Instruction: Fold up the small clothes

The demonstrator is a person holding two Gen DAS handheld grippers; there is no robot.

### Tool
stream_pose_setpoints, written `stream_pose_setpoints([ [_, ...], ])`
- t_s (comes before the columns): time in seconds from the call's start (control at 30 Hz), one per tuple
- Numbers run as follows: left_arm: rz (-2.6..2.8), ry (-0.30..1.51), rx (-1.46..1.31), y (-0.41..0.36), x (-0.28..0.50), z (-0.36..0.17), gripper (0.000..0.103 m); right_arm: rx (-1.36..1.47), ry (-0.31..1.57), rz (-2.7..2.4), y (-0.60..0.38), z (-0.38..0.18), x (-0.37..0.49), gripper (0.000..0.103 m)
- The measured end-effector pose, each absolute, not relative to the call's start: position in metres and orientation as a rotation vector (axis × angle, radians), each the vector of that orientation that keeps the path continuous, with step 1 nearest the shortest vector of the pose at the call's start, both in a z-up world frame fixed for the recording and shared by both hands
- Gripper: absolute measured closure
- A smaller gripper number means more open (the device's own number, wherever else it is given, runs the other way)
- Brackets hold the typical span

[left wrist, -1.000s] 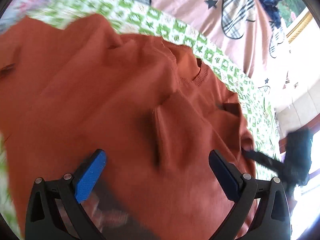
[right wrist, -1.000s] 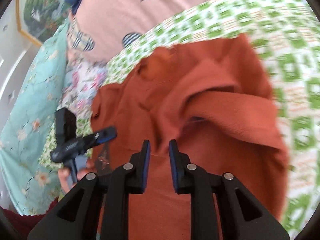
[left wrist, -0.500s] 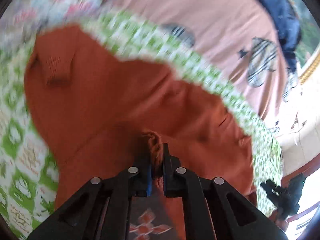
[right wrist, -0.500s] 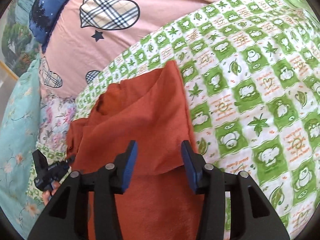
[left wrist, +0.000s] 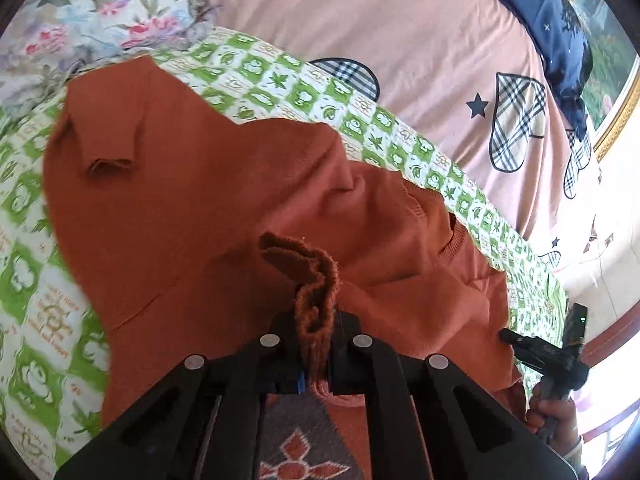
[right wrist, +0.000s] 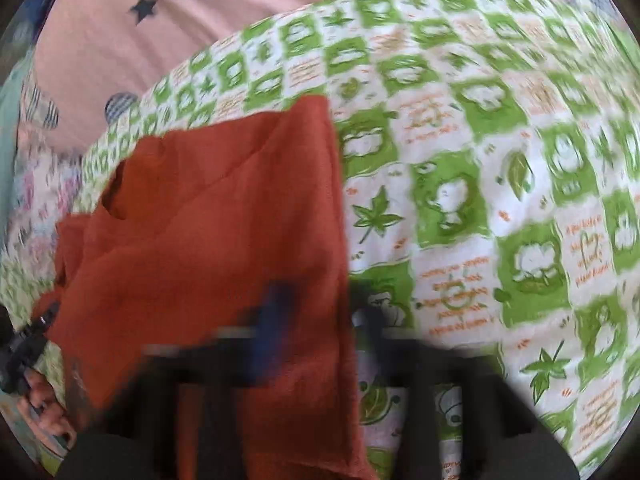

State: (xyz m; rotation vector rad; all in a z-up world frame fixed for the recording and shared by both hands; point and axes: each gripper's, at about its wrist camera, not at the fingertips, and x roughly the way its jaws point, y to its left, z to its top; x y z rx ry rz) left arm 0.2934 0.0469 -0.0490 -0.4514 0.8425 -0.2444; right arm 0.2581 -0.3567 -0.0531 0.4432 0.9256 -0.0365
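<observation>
A rust-orange small sweater (left wrist: 192, 216) lies on a green-and-white checked sheet (left wrist: 36, 280). My left gripper (left wrist: 316, 344) is shut on a bunched ribbed edge of the sweater (left wrist: 316, 280), lifted a little above the rest. In the right wrist view the sweater (right wrist: 224, 232) lies folded on the sheet (right wrist: 500, 200), its right edge running between my fingers. My right gripper (right wrist: 324, 320) is blurred by motion, its jaws apart astride that edge. The right gripper also shows in the left wrist view (left wrist: 556, 356) at the sweater's right side.
A pink quilt with plaid hearts (left wrist: 420, 40) lies behind the sheet, with a floral cloth (left wrist: 100, 12) at the left and a dark blue cloth (left wrist: 560, 20) at the far right. The left gripper appears at the left edge of the right wrist view (right wrist: 24, 344).
My left gripper closed on the sweater's edge and now holds it lifted. My right gripper opened from shut, moved to the sweater's right edge and is still moving.
</observation>
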Motion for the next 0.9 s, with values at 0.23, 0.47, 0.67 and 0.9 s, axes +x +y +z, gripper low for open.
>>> stream_pose_setpoints([
  [0.23, -0.317, 0.848, -0.370, 0.029, 0.285, -0.051, 0.097, 0.483, 0.872, -0.114, -0.393, -0.035, 0.241, 0.089],
  [0.47, -0.383, 0.985, -0.458, 0.044, 0.297, -0.074, 0.062, 0.469, 0.806, -0.165, -0.369, -0.014, 0.212, 0.085],
  [0.67, -0.374, 0.956, -0.329, 0.030, 0.311, -0.060, 0.098, 0.426, 0.921, -0.064, -0.331, -0.043, 0.222, 0.077],
  [0.9, -0.274, 0.813, -0.107, 0.023, 0.301, -0.041, 0.099, 0.489, 0.921, -0.086, -0.337, -0.051, 0.208, 0.073],
])
